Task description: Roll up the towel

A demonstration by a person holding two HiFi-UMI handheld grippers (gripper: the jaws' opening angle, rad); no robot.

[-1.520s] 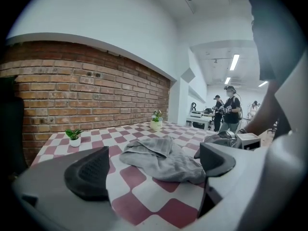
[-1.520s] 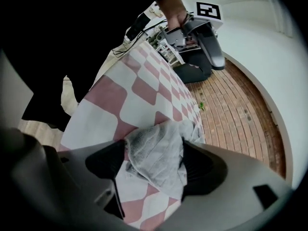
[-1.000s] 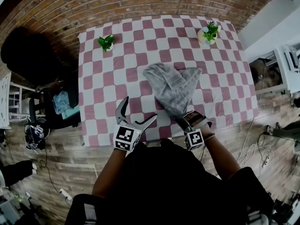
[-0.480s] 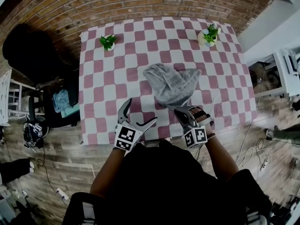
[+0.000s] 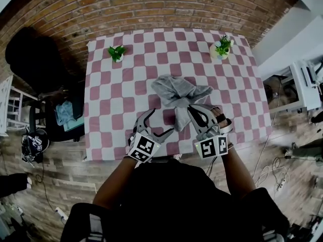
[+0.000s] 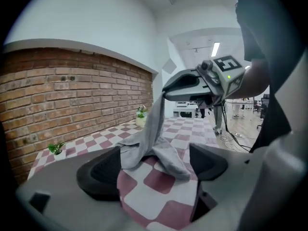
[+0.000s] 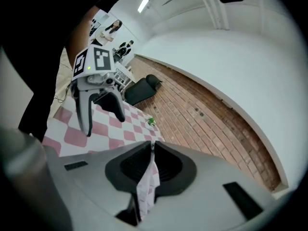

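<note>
the grey towel (image 5: 174, 91) sits on the tabletop (image 5: 108, 120), a little nearer the tabletop's near edge than its middle. it is bunched, and part of it is lifted clear of the pink-and-white checks.

the right tongs (image 5: 192, 110) hang above the near half of the tabletop, pressed together on one corner of the towel. in the left gripper view the cloth drapes down from them in a long fold to the heap on the tabletop. in the right gripper view the two dark pads meet with only a thin strip of fabric caught in the seam between them.

the left tongs (image 6: 154, 165) are low over the near edge of the tabletop, pointing across it. they are spread, though their jaws have just been closing. the lower fold of the towel lies between them, its edge right by one pad (image 6: 103, 170) and well apart from the other. neither pad presses on it.

a small potted plant (image 5: 116, 52) stands at the far left corner of the tabletop and a second potted plant (image 5: 221, 47) at the far right corner. a brick wall (image 6: 72, 90) runs along the tabletop's far side.
</note>
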